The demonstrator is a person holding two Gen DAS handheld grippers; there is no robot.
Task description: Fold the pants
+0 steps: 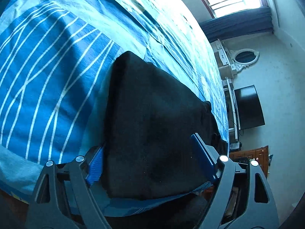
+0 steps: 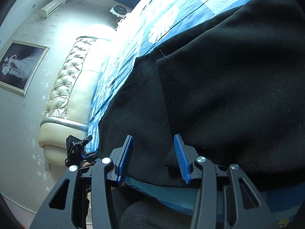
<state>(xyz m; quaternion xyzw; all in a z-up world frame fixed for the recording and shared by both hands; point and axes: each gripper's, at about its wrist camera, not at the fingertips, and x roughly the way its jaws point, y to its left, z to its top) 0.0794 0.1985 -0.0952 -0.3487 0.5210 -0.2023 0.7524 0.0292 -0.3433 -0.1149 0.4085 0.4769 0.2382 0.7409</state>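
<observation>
The black pants (image 1: 152,126) are lying folded near the edge of the bed (image 1: 47,80). The left gripper (image 1: 150,162) is standing with jaws wide, straddling the cloth. The right gripper (image 2: 153,158) is sitting half-open over the pants, gripping nothing.

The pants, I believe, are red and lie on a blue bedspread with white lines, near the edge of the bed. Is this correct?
Not quite: the pants are black, not red. Both wrist views show this. The rest stands: they lie on the blue bedspread with white lines, near the edge of the bed.
</observation>
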